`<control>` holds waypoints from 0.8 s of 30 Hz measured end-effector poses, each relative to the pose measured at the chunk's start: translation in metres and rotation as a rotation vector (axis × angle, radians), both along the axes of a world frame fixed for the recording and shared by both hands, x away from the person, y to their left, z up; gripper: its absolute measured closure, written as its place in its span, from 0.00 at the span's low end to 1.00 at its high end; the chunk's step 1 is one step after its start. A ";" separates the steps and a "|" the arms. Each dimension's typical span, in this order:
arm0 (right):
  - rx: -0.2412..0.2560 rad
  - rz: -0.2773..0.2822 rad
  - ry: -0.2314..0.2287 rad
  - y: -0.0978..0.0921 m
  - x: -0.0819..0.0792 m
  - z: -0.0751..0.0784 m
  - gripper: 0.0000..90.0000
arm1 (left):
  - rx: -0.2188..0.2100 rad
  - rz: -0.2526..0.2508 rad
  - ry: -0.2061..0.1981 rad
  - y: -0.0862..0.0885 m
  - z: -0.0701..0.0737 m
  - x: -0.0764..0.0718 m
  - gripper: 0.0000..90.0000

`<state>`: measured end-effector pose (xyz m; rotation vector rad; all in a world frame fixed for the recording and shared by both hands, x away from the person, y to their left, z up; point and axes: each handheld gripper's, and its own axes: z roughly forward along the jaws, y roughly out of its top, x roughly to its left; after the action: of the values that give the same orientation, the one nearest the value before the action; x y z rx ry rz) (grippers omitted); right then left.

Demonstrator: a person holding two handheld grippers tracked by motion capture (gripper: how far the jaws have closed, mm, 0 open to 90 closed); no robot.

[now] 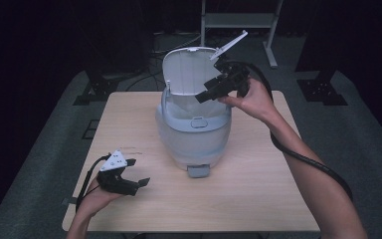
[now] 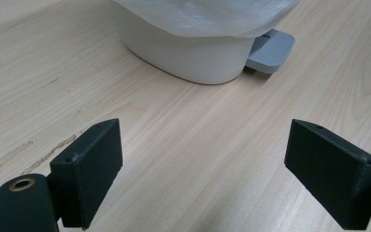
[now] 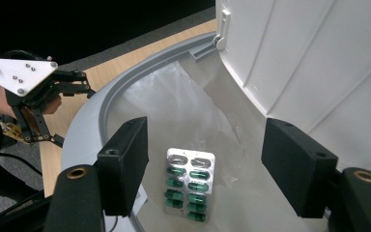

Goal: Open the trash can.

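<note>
Hovering: your right gripper [image 1: 206, 93] hangs over the open mouth of the pedal bin [image 1: 194, 137], jaws spread wide and grasping nothing.
Thing in play: the blister pack [image 3: 190, 183] of green capsules lies flat inside the bin, on the clear liner bag [image 3: 193, 111], seen between your jaws in the right gripper view and apart from both of them.
Bin: it stands mid-table, a little toward the far edge, lid [image 1: 191, 69] tipped up and back, grey pedal [image 1: 198, 171] pointing at the near edge.
Contents: one blister pack on the liner; I can't make out anything else in there.
Left gripper: your left gripper [image 1: 138, 173] rests near the table's [image 1: 258, 199] near-left corner, jaws released and wide, nothing between them, well apart from the bin.
Risk one: the raised lid sits just beside your right jaw; nudge it while pulling out and I'd expect it to drop onto the gripper.
Risk two: the liner looks loose and crinkled, so a jaw dipping lower could snag the film and drag it off the rim [image 3: 84, 130].
Risk three: nothing braces the bin, so a sideways knock on the rim could shove it across the table.
Pack: it looks settled; I judge the drop done.
</note>
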<state>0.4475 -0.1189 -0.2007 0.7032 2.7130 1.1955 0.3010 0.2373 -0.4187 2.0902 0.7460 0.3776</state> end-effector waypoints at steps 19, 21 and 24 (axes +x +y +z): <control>0.032 -0.004 0.000 -0.021 -0.001 -0.001 0.60 | 0.000 -0.003 0.007 -0.001 -0.003 0.001 0.14; 0.036 -0.005 0.003 -0.024 -0.001 -0.001 0.62 | 0.001 -0.002 0.007 -0.001 -0.003 0.001 0.14; 0.044 -0.017 0.010 -0.029 -0.001 0.000 0.64 | -0.001 -0.001 0.004 -0.001 -0.003 0.001 0.14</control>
<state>0.4466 -0.1479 -0.2008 0.7381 2.6904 1.2551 0.3017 0.2366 -0.4216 2.0911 0.7471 0.3724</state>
